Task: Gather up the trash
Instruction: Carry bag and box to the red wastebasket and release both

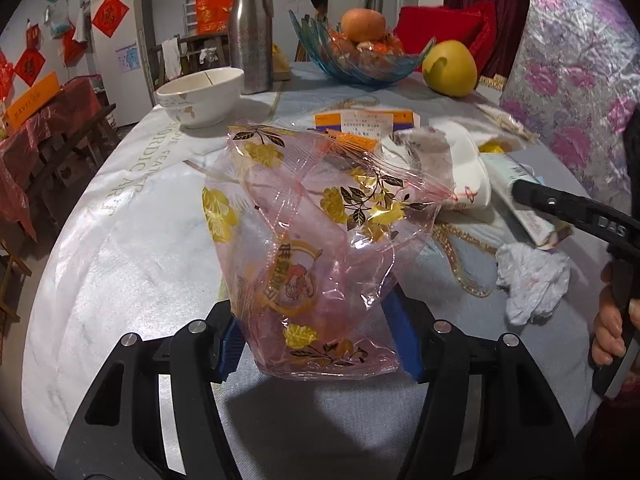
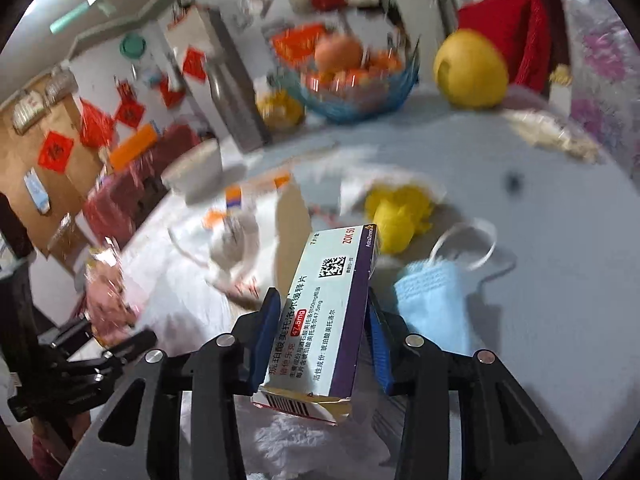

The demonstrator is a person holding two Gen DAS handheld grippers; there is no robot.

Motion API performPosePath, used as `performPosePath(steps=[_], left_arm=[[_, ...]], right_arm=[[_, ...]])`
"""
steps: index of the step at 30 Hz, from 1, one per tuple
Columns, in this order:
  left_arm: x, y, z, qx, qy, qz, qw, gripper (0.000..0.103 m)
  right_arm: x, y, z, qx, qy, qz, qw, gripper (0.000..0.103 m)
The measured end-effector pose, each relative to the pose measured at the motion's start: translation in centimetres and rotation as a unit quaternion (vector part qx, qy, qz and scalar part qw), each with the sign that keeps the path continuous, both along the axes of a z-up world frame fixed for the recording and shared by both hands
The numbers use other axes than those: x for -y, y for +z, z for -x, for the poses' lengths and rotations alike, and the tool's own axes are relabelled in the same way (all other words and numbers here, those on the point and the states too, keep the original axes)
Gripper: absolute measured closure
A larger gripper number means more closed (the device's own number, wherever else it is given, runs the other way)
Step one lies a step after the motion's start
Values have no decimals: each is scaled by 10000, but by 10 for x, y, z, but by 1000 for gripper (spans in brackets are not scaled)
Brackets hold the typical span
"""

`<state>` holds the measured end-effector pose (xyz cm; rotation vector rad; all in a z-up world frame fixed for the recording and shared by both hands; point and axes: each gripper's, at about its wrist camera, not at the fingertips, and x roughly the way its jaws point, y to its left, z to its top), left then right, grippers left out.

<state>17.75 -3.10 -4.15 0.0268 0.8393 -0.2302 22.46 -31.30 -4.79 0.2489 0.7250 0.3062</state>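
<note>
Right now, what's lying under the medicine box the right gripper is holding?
Crumpled white tissue lies below the medicine box clamped in the right gripper. A blue face mask lies beside it. Anything directly beneath the box is covered.

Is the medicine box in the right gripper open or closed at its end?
Open. The medicine box, clamped in the right gripper, has its near end flap torn and hanging loose. Contents cannot be seen.
</note>
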Motion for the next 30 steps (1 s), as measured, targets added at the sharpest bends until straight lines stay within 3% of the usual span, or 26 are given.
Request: performPosePath(steps=[2, 5, 11, 17, 24, 30], left_arm=[[-6, 4, 3, 20, 1, 207, 9998, 42], [-15, 10, 11, 22, 36, 416, 9991, 42], [-41, 29, 35, 267, 281, 457, 9982, 42], [-89, 43, 66, 412, 686, 545, 9953, 42], [-153, 50, 110, 578, 1262, 406, 9895, 42], [-226, 45, 152, 491, 1872, 208, 9809, 42]], right_arm=[[3, 5, 10, 81, 109, -391, 9991, 62], [2, 15, 25, 263, 169, -578, 9978, 62], [-19, 36, 51, 419, 590, -918, 9931, 61], [-58, 49, 73, 491, 1071, -974, 9883, 61], [-119, 56, 92, 404, 1697, -944, 9801, 61], [-181, 56, 104, 242, 2257, -784, 9707, 61]])
